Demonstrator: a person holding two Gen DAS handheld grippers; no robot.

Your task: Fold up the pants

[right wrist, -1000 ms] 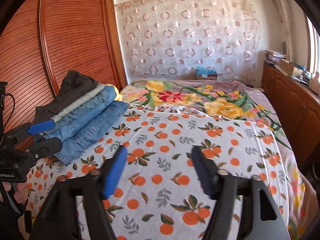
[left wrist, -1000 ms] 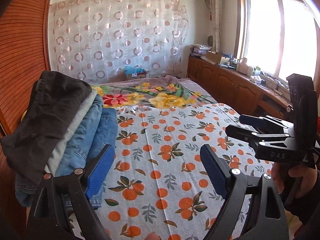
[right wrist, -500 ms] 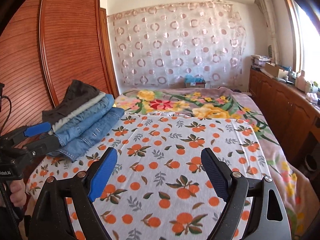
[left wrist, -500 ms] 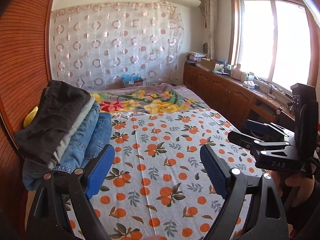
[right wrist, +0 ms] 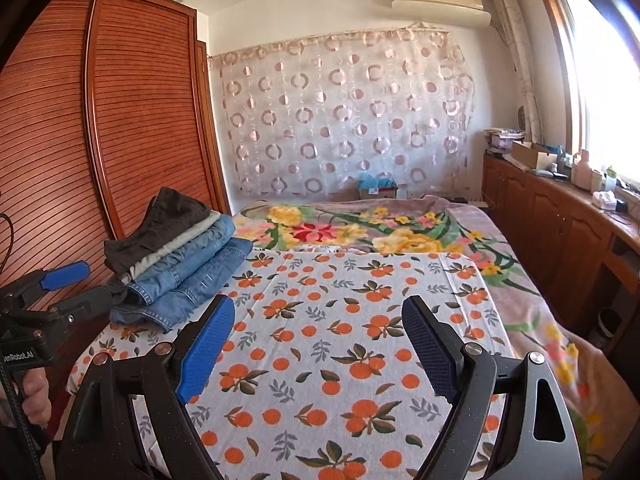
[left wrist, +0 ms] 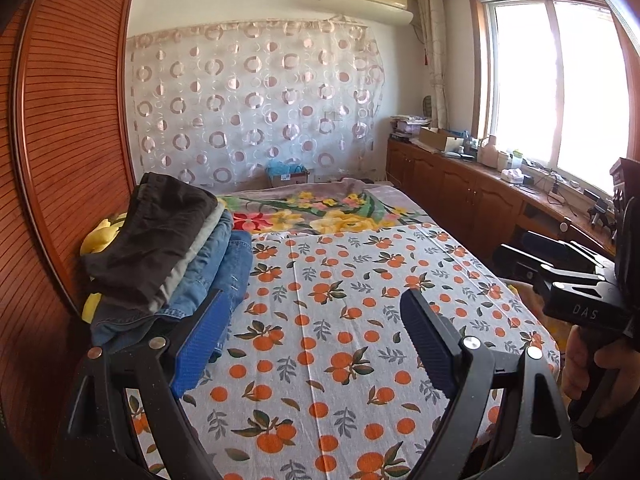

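A stack of folded pants (left wrist: 168, 252) lies at the left edge of the bed: dark pair on top, a grey pair, then blue jeans. It also shows in the right wrist view (right wrist: 180, 256). My left gripper (left wrist: 316, 340) is open and empty, held above the orange-print sheet (left wrist: 340, 320), its left finger just in front of the stack. My right gripper (right wrist: 320, 348) is open and empty above the same sheet (right wrist: 340, 320). Each gripper shows at the edge of the other's view.
A wooden wardrobe (right wrist: 100, 140) runs along the left of the bed. Low wooden cabinets (left wrist: 472, 196) with clutter stand under the window on the right. A floral blanket (right wrist: 380, 228) covers the far bed. A box (left wrist: 288, 176) sits by the curtain.
Both grippers have pulled back and tilted upward, so more of the room and ceiling shows. The right gripper's jaws widened. The pants stack has not moved.
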